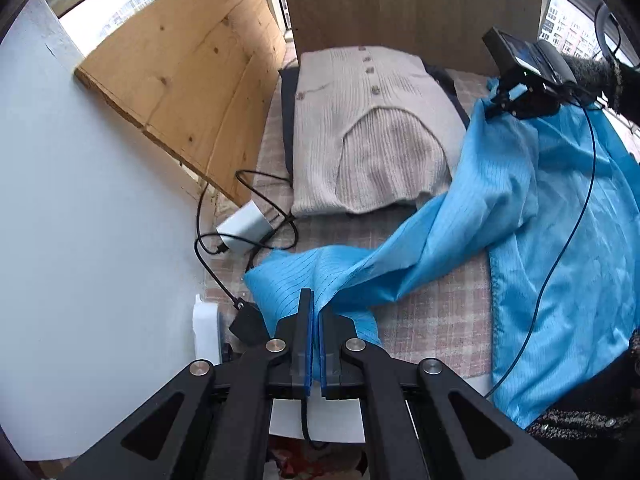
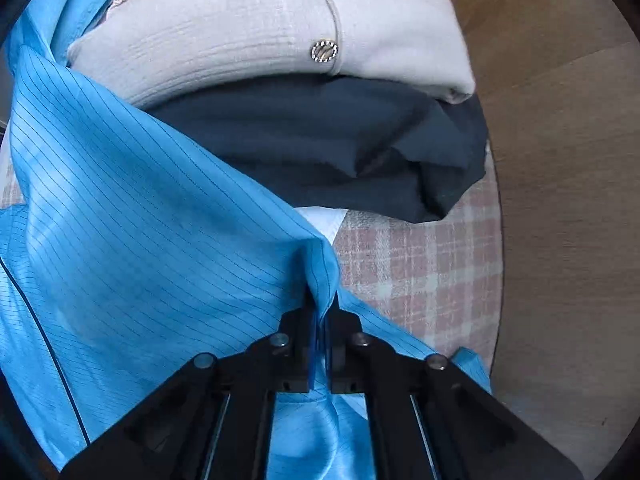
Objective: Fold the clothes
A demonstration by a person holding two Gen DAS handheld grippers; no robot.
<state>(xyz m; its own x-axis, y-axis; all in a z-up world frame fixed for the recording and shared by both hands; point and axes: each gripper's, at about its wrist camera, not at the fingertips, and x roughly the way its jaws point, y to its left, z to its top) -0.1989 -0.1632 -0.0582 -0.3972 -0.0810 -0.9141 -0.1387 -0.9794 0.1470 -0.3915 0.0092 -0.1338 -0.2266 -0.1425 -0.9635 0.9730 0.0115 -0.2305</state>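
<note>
A bright blue pinstriped garment [image 1: 480,208] lies spread and twisted over the pink checked cloth [image 1: 436,312]. My left gripper [image 1: 315,304] is shut on one corner of it at the near left. My right gripper [image 2: 322,300] is shut on another edge of the blue garment [image 2: 132,208]; it also shows in the left wrist view [image 1: 516,96], at the far right, holding the fabric up. A folded beige knitted cardigan [image 1: 372,128] lies at the back on a folded dark navy garment [image 2: 340,148].
A white charger [image 1: 244,226] with black cables lies left of the blue garment, by a leaning plywood board [image 1: 184,76]. A white wall panel [image 1: 80,220] stands on the left. A brown board [image 2: 560,200] borders the checked cloth [image 2: 420,264] on the right.
</note>
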